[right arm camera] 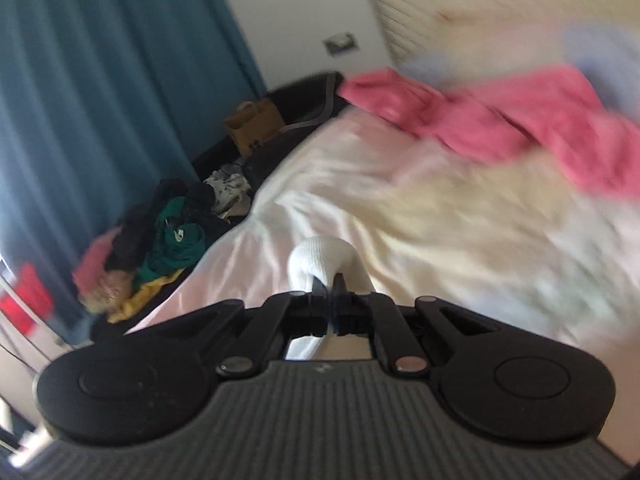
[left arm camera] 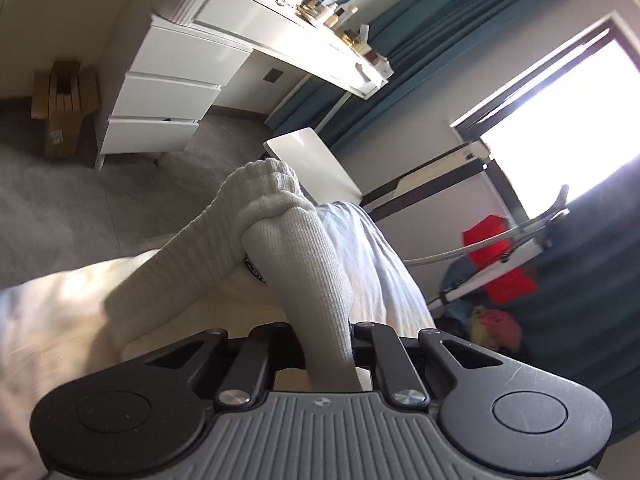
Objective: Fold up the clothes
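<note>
In the left wrist view my left gripper (left arm camera: 320, 344) is shut on a white ribbed sock (left arm camera: 288, 248), which bunches up in front of it and trails down left over the white bedsheet (left arm camera: 60, 312). Its fingertips are hidden by the sock. In the right wrist view my right gripper (right arm camera: 329, 284) is shut on a white sock (right arm camera: 320, 260), whose rounded end sticks out just past the fingers, above the white bed (right arm camera: 360, 184). The view is blurred by motion.
A white dresser and desk (left arm camera: 172, 92) with bottles, a white chair (left arm camera: 312, 164) and a window (left arm camera: 560, 120) stand beyond the bed. A pink garment (right arm camera: 500, 120) lies on the far bed. A pile of clothes (right arm camera: 160, 236) sits by the teal curtain (right arm camera: 100, 80).
</note>
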Demonstrator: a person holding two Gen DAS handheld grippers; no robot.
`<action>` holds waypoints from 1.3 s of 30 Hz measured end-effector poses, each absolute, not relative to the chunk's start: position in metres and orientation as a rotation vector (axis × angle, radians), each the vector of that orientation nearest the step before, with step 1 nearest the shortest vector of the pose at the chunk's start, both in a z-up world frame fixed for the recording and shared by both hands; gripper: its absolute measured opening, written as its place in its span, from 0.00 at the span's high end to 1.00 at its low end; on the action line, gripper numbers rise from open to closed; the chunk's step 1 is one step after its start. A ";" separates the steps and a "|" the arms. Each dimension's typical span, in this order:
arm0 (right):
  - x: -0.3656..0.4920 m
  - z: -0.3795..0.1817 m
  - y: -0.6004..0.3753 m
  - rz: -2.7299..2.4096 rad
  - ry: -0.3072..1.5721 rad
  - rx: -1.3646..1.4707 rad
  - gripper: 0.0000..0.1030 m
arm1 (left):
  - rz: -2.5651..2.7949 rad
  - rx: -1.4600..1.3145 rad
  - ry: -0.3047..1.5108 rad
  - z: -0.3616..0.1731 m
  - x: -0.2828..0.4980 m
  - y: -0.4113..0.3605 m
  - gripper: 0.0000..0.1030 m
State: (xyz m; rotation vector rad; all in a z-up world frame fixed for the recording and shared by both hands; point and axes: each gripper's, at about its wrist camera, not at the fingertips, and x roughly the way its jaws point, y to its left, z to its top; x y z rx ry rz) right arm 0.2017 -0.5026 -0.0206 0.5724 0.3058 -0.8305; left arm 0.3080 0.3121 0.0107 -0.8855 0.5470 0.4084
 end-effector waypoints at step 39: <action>0.105 -0.103 -0.485 -0.482 0.446 1.152 0.30 | 0.217 -1.011 0.629 -0.065 0.149 0.308 0.27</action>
